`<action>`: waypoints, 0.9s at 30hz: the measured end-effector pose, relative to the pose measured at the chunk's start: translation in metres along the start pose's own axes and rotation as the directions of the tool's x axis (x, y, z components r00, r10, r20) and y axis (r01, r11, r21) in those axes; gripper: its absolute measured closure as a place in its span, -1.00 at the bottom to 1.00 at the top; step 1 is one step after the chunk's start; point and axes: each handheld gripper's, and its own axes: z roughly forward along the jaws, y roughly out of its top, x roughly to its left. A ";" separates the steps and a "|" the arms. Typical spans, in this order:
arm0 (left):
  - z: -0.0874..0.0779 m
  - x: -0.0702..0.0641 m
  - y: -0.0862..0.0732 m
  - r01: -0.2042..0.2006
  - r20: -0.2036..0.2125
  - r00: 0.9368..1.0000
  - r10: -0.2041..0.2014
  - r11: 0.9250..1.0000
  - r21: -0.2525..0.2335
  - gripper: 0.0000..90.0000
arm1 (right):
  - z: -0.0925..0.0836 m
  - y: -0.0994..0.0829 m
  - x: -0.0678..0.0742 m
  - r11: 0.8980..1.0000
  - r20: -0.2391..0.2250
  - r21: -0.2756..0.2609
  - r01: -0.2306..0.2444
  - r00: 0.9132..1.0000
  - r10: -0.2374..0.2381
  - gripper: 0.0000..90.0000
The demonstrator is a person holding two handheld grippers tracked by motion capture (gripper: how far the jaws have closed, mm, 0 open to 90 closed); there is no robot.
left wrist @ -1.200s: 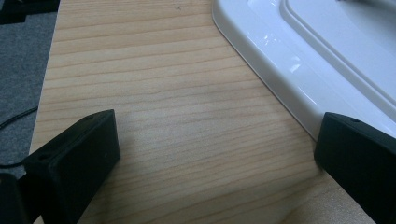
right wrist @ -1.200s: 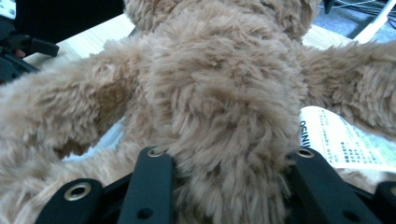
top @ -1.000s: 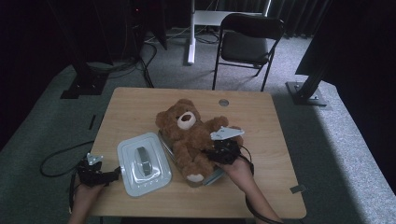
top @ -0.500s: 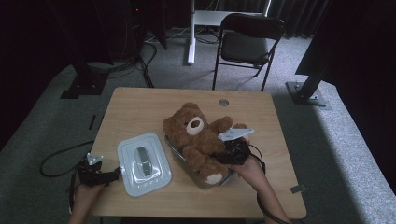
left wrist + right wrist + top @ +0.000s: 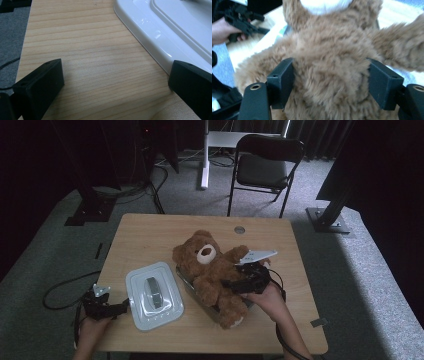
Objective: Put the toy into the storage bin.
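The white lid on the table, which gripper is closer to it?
Left. The left gripper sits at the white lid's near-left edge, jaws open. The right gripper is across the bin, around the teddy bear.

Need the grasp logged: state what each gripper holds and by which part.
Right gripper: jaws, just opening, flank the bear's belly; whether the pads press cannot be told. Left gripper: open, nothing held.

The teddy bear's point(image 5: 332, 72) torso fills the gap between the right gripper's point(image 5: 239, 282) spread jaws, blocking passage ahead. Bare wooden table point(image 5: 82, 62) lies open between the left gripper's point(image 5: 112, 309) jaws, with the white lid point(image 5: 160, 37) just beside one jaw.
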 end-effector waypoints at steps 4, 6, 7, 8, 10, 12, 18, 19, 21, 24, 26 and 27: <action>0.000 0.000 0.000 0.000 0.000 1.000 0.000 1.000 0.001 -0.98 | -0.007 0.008 -0.001 0.999 -0.009 -0.032 -0.009 1.000 0.009 -0.38; 0.000 0.000 0.000 0.000 0.000 1.000 0.000 1.000 0.001 -0.98 | -0.010 0.013 0.000 0.998 -0.004 -0.055 -0.013 1.000 0.013 -0.38; 0.000 0.000 0.000 0.000 0.000 1.000 0.000 1.000 0.001 -0.98 | -0.011 0.019 0.000 0.998 -0.012 -0.059 -0.014 1.000 0.014 -0.38; 0.000 0.000 0.000 0.001 0.000 1.000 -0.001 1.000 0.000 -0.98 | -0.011 0.021 0.000 0.998 -0.009 -0.062 -0.008 1.000 0.008 -0.38; 0.000 0.000 0.000 -0.001 0.000 1.000 0.001 1.000 0.001 -0.98 | -0.012 0.028 0.000 0.997 0.003 -0.077 -0.006 1.000 0.006 -0.48; 0.000 0.000 0.000 -0.001 0.000 1.000 0.001 1.000 0.001 -0.98 | -0.012 0.036 0.000 0.995 -0.002 -0.097 -0.027 1.000 0.027 -0.51; 0.000 0.000 0.000 -0.001 0.000 1.000 0.001 1.000 0.002 -0.98 | -0.007 0.067 0.002 0.991 0.015 -0.133 -0.004 1.000 0.006 -0.50; 0.000 0.000 0.000 -0.001 0.000 1.000 0.001 1.000 0.001 -0.98 | -0.004 0.072 0.002 0.991 0.013 -0.133 -0.001 1.000 0.003 -0.50; 0.000 0.000 0.000 -0.001 0.000 1.000 0.001 1.000 0.002 -0.98 | 0.000 0.080 0.004 0.991 0.012 -0.135 0.002 1.000 -0.001 -0.50; 0.000 0.000 0.000 -0.001 0.000 1.000 0.001 1.000 0.002 -0.98 | 0.008 0.091 0.007 0.992 0.014 -0.128 0.016 1.000 -0.014 -0.50; 0.000 0.000 0.000 -0.001 0.000 1.000 0.001 1.000 0.001 -0.98 | 0.015 0.099 0.009 0.992 0.011 -0.121 0.024 1.000 -0.023 -0.49; 0.000 0.000 0.000 -0.002 0.001 1.000 0.002 1.000 0.001 -0.98 | 0.017 0.102 0.009 0.993 0.014 -0.116 0.025 1.000 -0.024 -0.49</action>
